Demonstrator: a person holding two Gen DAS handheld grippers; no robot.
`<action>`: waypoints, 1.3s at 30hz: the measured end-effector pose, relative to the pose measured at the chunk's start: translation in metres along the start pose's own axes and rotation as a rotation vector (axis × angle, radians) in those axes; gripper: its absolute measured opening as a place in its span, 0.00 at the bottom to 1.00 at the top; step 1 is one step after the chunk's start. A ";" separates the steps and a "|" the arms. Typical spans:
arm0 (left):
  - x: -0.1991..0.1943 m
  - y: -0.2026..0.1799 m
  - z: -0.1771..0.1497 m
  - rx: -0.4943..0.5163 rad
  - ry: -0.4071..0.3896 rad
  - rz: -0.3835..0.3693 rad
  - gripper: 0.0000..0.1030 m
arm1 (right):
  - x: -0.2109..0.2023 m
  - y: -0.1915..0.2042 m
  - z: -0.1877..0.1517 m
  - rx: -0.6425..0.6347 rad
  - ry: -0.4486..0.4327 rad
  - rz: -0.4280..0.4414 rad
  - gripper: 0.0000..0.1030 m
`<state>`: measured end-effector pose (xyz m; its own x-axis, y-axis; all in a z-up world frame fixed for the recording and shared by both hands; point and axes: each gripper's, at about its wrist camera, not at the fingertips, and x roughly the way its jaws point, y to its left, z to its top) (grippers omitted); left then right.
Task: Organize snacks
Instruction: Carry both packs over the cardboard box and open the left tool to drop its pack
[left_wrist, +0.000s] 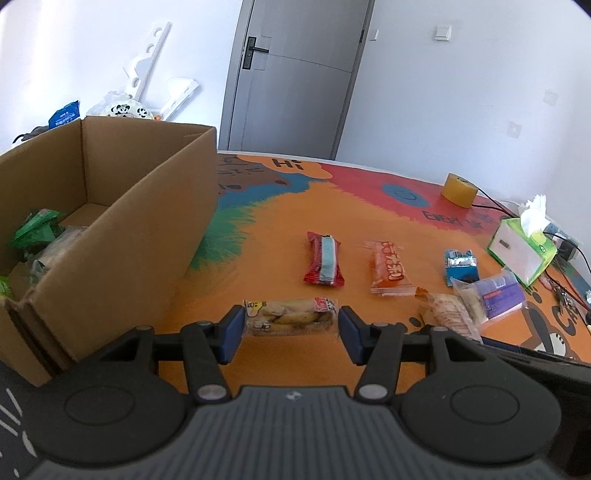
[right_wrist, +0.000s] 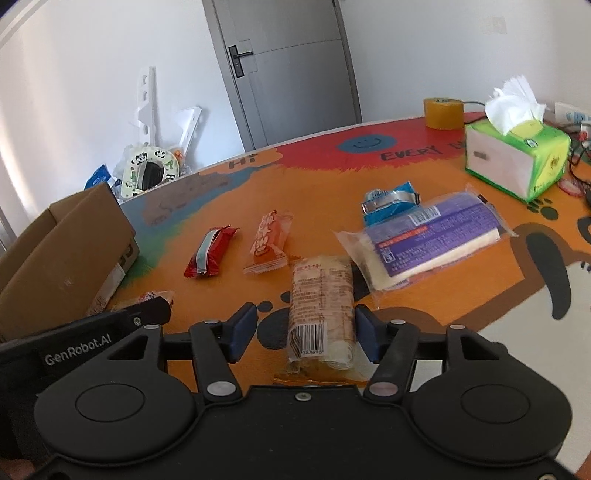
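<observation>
The left gripper (left_wrist: 291, 334) is low over the bright cartoon table mat (left_wrist: 273, 221). Its two blue pads are spread wide, one at each end of a clear packet of yellow cakes (left_wrist: 291, 316). The packet lies flat on the mat between the pads, and it is hard to tell if the pads touch it.

The right gripper (right_wrist: 306, 334) is also low over the mat. Its pads are spread wide around a clear roll of round crackers (right_wrist: 322, 299) with a barcode on it. The right pad is just beside the roll and the left pad is apart from it.

A brown cardboard box (left_wrist: 122, 221) stands on the left side of the mat. Inside it are a green snack bag (left_wrist: 37, 227) and some other wrapped things that are hard to make out.

More snacks lie on the mat in a loose row. There is a red snack bar (left_wrist: 323, 260), then an orange snack packet (left_wrist: 389, 267), then a small blue snack packet (left_wrist: 460, 264). A purple and white packet (right_wrist: 432, 240) lies just behind the cracker roll and partly over the blue one.

Near the far right are a green tissue box (right_wrist: 517, 162) with a white tissue sticking up and a roll of brown tape (right_wrist: 443, 112). A grey door (left_wrist: 295, 74) stands behind the table
</observation>
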<state>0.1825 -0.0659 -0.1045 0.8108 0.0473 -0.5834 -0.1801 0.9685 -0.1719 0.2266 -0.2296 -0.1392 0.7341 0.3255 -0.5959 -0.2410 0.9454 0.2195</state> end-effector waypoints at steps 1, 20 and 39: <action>0.000 0.000 0.000 0.000 0.000 0.001 0.53 | 0.000 0.001 0.000 -0.004 -0.001 -0.004 0.56; -0.042 -0.005 0.005 0.014 -0.075 -0.039 0.53 | -0.044 0.005 0.010 0.015 -0.091 0.030 0.35; -0.108 0.006 0.024 0.010 -0.221 -0.056 0.53 | -0.105 0.033 0.029 -0.028 -0.235 0.065 0.35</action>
<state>0.1072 -0.0590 -0.0236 0.9220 0.0448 -0.3846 -0.1268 0.9735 -0.1904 0.1602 -0.2332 -0.0472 0.8431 0.3760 -0.3844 -0.3079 0.9237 0.2280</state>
